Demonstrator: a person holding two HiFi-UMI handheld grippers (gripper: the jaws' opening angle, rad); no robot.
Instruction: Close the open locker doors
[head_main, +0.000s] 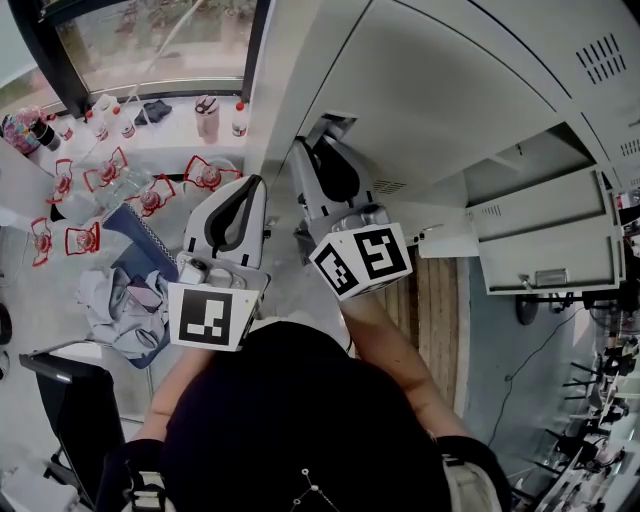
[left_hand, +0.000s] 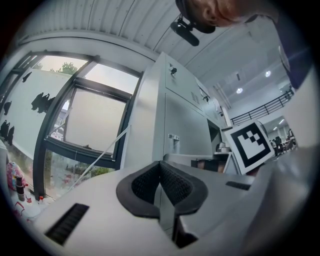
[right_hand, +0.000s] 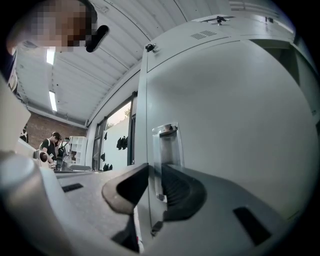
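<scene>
Closest below the head camera is the top of the person's dark-covered head (head_main: 300, 420), and both forearms stretch forward from it. The bare right forearm (head_main: 392, 350) runs up to a marker cube (head_main: 362, 258). The left one is tucked closer in, behind its own cube (head_main: 213, 316). Both tools are held side by side and near level, tips raised a little. The right gripper (right_hand: 152, 192) reaches further ahead, up against the grey locker bank. Its claw straddles the free edge of a locker door (right_hand: 235, 125) and pinches that edge just below the clear pull handle (right_hand: 165, 150), one pad on the door's face and the other past the edge. The left gripper (left_hand: 160, 181) points at the end of the lockers beside the window (left_hand: 90, 125). Its ribbed pads are pressed together with nothing between them. Further along the bank, to the person's right, two more doors (head_main: 545, 240) stand swung out over the floor, well apart from both tools.
</scene>
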